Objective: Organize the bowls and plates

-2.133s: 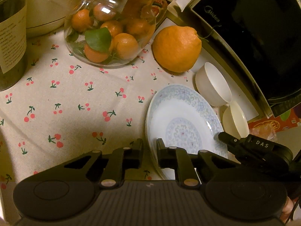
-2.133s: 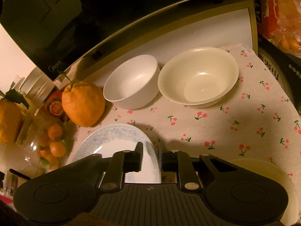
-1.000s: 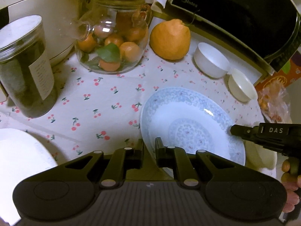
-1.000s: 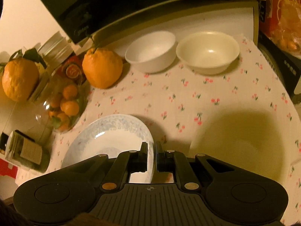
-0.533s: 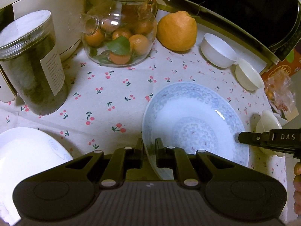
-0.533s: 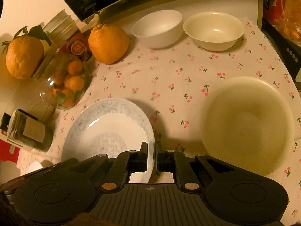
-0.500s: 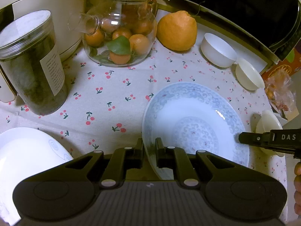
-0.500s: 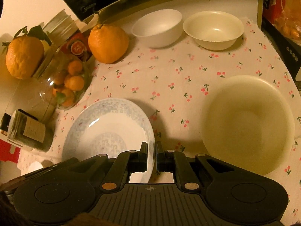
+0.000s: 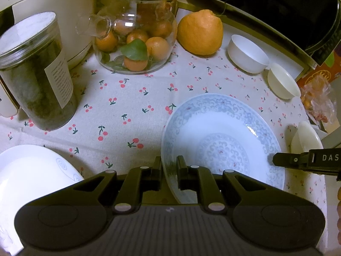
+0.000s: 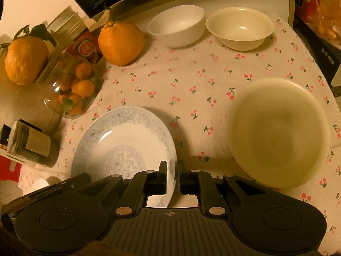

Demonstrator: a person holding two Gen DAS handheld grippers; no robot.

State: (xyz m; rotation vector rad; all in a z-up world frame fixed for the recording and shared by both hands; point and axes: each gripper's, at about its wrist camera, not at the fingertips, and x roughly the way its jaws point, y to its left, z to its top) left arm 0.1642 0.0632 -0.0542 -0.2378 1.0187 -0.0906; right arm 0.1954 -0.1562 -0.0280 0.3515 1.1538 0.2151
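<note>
Between both hand-held grippers, the blue-patterned plate [image 9: 223, 140] hangs above the cherry-print surface [image 9: 132, 98], left hand-held gripper [image 9: 169, 173] and right hand-held gripper [image 10: 172, 178] each clenched on opposite rims, white plate [image 9: 27, 170] lying leftward.

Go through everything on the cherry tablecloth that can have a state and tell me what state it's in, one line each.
Blue-patterned white plate: gripped at opposite rim edges by both grippers.
Left gripper: shut on its rim.
Right gripper: shut on its rim.
White bowl: upright, empty.
Small cream bowl: upright, empty.
Large cream bowl: upright, empty.
Glass teapot: lidded, holding small oranges.
Clear dark-filled jar: lidded, upright.
</note>
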